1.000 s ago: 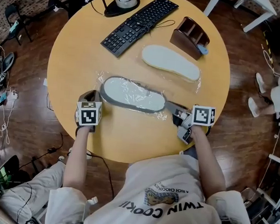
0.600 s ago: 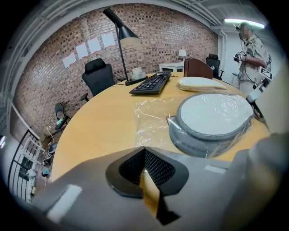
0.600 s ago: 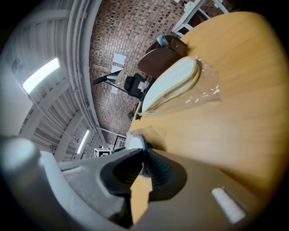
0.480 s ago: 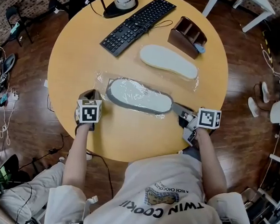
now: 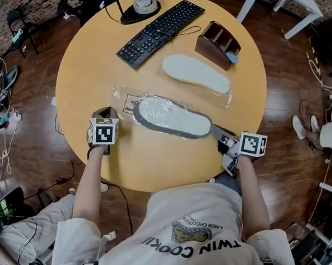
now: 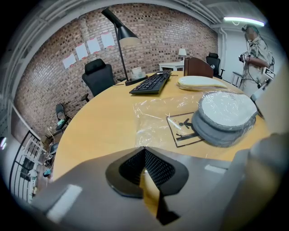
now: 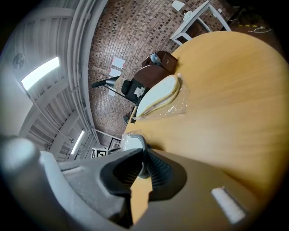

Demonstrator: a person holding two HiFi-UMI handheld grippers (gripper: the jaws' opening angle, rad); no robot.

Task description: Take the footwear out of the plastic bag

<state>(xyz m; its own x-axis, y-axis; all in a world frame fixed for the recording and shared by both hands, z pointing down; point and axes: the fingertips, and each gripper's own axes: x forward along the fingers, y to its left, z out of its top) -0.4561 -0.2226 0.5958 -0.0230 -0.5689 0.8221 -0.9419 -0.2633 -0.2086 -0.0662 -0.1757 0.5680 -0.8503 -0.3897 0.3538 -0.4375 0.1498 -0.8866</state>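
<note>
A grey-soled slipper (image 5: 173,117) lies on the round wooden table (image 5: 91,66), its left end still inside a clear plastic bag (image 5: 126,102). My right gripper (image 5: 216,130) is shut on the slipper's right end, and that view shows the grey rim (image 7: 133,142) pinched between the pads. My left gripper (image 5: 111,117) is shut on the bag's near-left edge. In the left gripper view the bag (image 6: 156,122) runs from the jaws to the slipper (image 6: 226,115). A second cream slipper (image 5: 196,74) lies farther back in its own wrap.
A black keyboard (image 5: 160,24), a lamp base (image 5: 140,7) and a brown desk organiser (image 5: 217,44) stand at the table's far side. The table's near edge runs just under both grippers. A person (image 6: 255,45) stands across the room, and an office chair (image 6: 99,76) is behind the table.
My right gripper has moved right with the grey slipper, sliding it partly out of the bag. The left gripper and the bag's left edge stayed put.
</note>
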